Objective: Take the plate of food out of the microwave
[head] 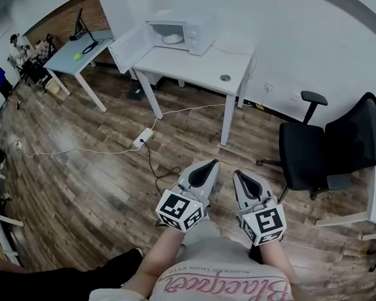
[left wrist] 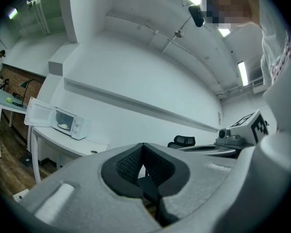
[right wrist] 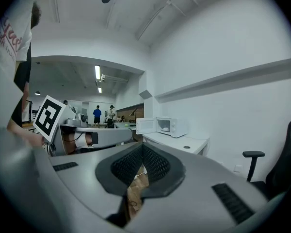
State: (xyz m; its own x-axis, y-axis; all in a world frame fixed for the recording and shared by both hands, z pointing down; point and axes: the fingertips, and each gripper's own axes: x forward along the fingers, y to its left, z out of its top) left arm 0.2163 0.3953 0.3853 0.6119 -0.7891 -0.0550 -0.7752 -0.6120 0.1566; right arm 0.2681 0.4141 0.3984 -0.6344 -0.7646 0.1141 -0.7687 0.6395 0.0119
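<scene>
Two hand-held grippers, the left and the right, sit side by side at six o'clock in the head view over the brown wood-plank floor. Each has its jaws pressed together with nothing between them. One white box-shaped microwave oven stands at twelve o'clock on the far end of a white rectangular worktop, well apart from both grippers. Its white door hangs fully open toward nine o'clock. Inside the cavity lies a pale round plate bearing a low whitish mound; the kind of food cannot be made out. A black swivel office chair stands at three o'clock.
</scene>
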